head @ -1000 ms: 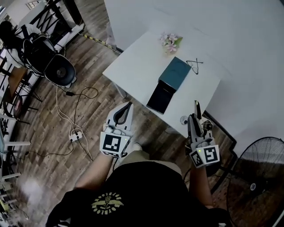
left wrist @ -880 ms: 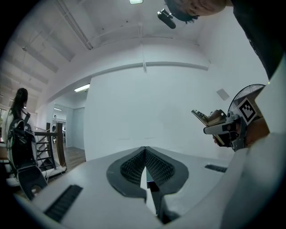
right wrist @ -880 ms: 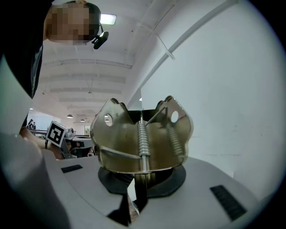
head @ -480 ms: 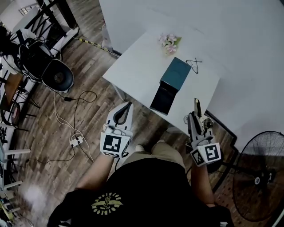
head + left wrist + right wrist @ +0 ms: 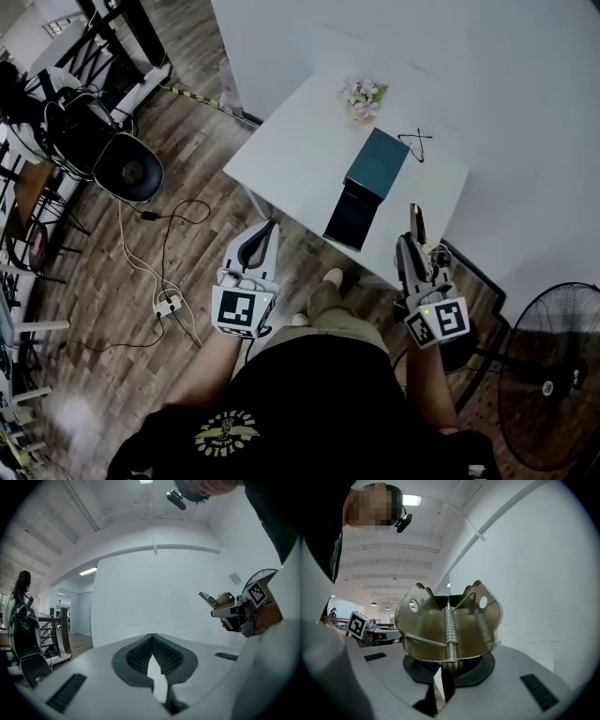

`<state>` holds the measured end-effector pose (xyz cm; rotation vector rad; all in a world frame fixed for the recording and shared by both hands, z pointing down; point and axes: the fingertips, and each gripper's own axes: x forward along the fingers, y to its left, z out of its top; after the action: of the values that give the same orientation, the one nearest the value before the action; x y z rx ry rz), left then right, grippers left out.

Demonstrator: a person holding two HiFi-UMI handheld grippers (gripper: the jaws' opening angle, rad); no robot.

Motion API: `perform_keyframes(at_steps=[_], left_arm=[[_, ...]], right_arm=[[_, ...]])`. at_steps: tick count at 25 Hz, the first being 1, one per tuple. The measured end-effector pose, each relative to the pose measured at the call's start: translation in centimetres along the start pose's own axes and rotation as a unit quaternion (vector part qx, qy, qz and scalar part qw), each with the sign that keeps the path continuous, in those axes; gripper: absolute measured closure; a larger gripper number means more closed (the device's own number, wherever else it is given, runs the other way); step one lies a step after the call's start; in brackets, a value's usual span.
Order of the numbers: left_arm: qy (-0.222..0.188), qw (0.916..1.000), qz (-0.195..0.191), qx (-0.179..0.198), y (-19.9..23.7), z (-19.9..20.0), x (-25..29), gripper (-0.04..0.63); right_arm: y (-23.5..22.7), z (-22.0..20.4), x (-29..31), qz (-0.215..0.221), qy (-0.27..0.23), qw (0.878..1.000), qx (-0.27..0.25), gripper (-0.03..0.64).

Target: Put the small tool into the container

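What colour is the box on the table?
Teal box, black at its near end; clearest in the head view.

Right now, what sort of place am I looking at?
Probably an office or lab workspace rather than a home: a plain white table on wood-look flooring, an office chair, loose cables running to a power strip, and a standing fan.

Bright, even indoor light, ceiling lamp glowing at 11 o'clock, white wall washed out, fisheye bend and black corners in gripper views, pale smear at 8 o'clock in head view
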<state>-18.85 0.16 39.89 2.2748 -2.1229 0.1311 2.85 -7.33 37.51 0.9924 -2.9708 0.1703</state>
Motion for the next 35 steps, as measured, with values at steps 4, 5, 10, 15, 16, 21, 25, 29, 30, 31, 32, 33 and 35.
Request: perform_keyframes(at_steps=[4,5,10,15,16,21,25,29,30,31,32,33,35], left_arm=[[0.004,1.0000,0.001,0.001,0.2,-0.1,1.1,0.589],[0.004,1.0000,0.001,0.001,0.3,0.0,1.4,0.589],[0.012,0.9999,0.000,0.003,0.9,-1.0,2.5,0.589],[0.025,0.9997,0.000,-0.001,1.1,-1.7,3.4,0.589],[0.021,0.9998,0.000,-0.002,1.1,-1.5,3.6,0.589],[0.022,0.9997,-0.002,-0.006,0.8,-1.7,4.7,0.589],[0.032,0.9995,-0.002,-0.007,0.6,-2.4,5.5,0.589],[0.031,0.9995,0.000,-0.007,1.0,-2.5,6.7,0.589],[0.032,0.9995,0.001,-0.008,1.1,-2.6,7.0,0.589],[0.033,0.9994,0.002,-0.008,1.2,-2.8,7.3,0.589],[0.036,0.9993,0.003,-0.008,1.4,-3.1,7.5,0.589],[0.042,0.9991,0.005,-0.008,1.6,-3.4,7.6,0.589],[0.051,0.9986,0.008,-0.011,1.9,-4.1,8.0,0.589]], right_arm=[[-0.8,-0.4,1.3,0.005,0.005,1.000,0.009,0.575],[-1.1,-0.4,1.6,0.005,0.005,1.000,0.010,0.575],[-1.8,-1.0,2.8,0.003,0.008,1.000,0.017,0.575],[-2.6,-1.1,3.7,0.005,0.010,1.000,0.020,0.575],[-2.7,-1.1,3.8,0.006,0.011,1.000,0.020,0.575],[-3.4,-1.6,4.6,0.009,0.019,0.999,0.024,0.575],[-4.0,-2.1,5.3,0.015,0.028,0.999,0.025,0.575],[-5.0,-2.5,6.4,0.017,0.033,0.999,0.029,0.575],[-5.3,-2.7,6.7,0.017,0.034,0.999,0.030,0.575],[-5.5,-3.0,7.0,0.017,0.035,0.999,0.031,0.575],[-5.6,-3.1,7.4,0.019,0.036,0.999,0.032,0.575],[-5.7,-3.3,7.7,0.020,0.037,0.999,0.033,0.575],[-6.0,-3.6,8.3,0.022,0.042,0.998,0.035,0.575]])
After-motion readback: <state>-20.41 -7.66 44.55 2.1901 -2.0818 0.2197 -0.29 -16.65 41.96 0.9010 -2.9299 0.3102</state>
